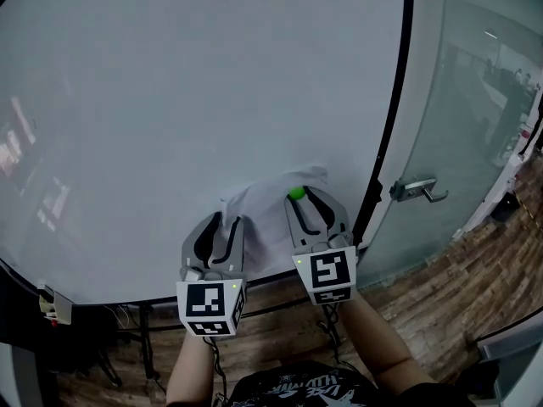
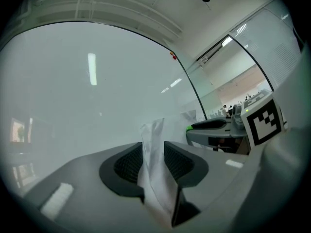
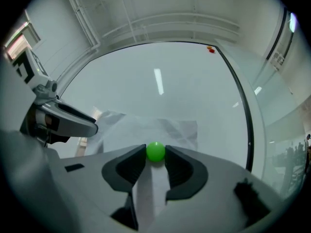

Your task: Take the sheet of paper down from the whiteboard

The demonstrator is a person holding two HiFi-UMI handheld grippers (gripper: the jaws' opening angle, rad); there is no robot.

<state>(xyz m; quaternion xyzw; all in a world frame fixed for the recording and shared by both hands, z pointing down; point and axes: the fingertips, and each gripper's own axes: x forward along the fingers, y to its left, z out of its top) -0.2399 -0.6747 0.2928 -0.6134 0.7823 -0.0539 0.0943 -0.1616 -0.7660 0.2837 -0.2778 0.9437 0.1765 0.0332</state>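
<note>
Status: sheet of paper (image 1: pixel 265 219) is low on the whiteboard (image 1: pixel 170 100), near its bottom edge, at 12 o'clock from both our grippers. It's crumpled, not lying flat.

Left gripper (image 1: pixel 222 220): jaws closed down on a bunched fold of the sheet's left edge. In the left gripper view the paper stands up between the pads and nothing else is in there.

Right gripper (image 1: pixel 304 195): jaws narrowed onto the green magnet (image 3: pixel 155 151), one pad on each side of the ball. Sheet runs under and behind it.

Key relation: magnet sits at about 1 o'clock of the sheet's middle and 2 o'clock of the left gripper, so it's the right gripper's job. It looks like the only pin we can see on the sheet.

Our read:
- Magnet comes straight off the board, toward 6 o'clock in the right gripper view, while the left side keeps its pinch so the sheet can't drop.
- Risk is the ball slipping out of the pads, or the paper tearing if the left side pulls first.
</note>
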